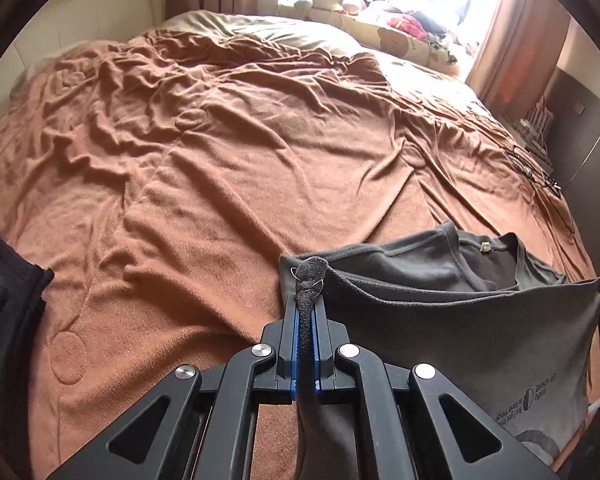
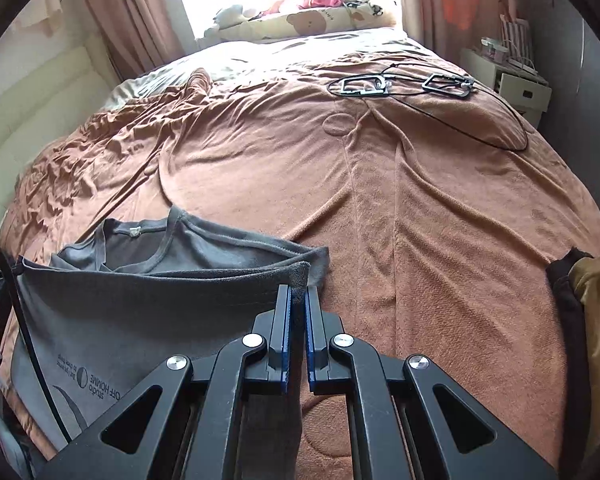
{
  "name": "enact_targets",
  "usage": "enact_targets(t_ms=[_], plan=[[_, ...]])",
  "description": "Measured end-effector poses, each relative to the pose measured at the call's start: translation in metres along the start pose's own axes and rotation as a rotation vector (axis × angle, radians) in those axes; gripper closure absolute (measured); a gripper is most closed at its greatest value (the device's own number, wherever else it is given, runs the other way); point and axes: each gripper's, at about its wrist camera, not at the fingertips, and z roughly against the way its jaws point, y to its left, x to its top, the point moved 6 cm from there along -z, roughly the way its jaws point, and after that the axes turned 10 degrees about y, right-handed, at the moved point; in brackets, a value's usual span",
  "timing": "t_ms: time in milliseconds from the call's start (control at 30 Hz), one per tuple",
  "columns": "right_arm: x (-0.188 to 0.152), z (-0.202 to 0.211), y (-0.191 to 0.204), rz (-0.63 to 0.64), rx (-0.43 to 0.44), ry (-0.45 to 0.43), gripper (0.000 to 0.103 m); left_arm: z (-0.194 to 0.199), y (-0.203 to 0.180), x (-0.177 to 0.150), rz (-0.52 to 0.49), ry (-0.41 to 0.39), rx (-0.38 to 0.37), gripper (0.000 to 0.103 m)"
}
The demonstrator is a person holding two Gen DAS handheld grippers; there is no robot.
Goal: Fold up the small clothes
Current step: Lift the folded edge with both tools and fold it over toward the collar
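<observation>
A dark grey T-shirt with white print hangs stretched between my two grippers over the brown blanket. My left gripper is shut on the shirt's left corner, and a wad of cloth sticks out past its tips. In the right wrist view the same T-shirt spreads to the left, neck opening on the far side. My right gripper is shut on its right corner. The lower part of the shirt hangs below both cameras, out of sight.
The brown blanket covers a wide bed. Black cables and two metal clips lie at its far right. Dark and mustard clothes sit at the right edge, a black garment at the left. Pillows and soft toys line the window.
</observation>
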Motion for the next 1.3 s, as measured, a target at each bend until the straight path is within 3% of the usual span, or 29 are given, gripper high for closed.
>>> enact_targets(t_ms=[267, 467, 833, 1000, 1300], plan=[[0.021, 0.009, 0.002, -0.027, -0.032, -0.053, 0.100, 0.009, -0.009, 0.040, -0.005, -0.054, 0.026, 0.099], [0.042, -0.004, 0.002, -0.032, -0.053, -0.061, 0.100, -0.012, -0.014, 0.066, -0.012, -0.052, 0.049, 0.099], [0.077, -0.095, -0.002, -0.037, -0.090, 0.075, 0.100, -0.101, 0.000, 0.074, -0.015, 0.103, 0.091, 0.099], [0.084, -0.130, -0.007, -0.046, -0.107, 0.129, 0.101, -0.123, 0.003, 0.070, -0.026, 0.137, 0.106, 0.099], [0.092, -0.118, -0.005, -0.064, -0.130, 0.051, 0.101, -0.105, 0.005, 0.084, -0.018, 0.048, 0.114, 0.099]])
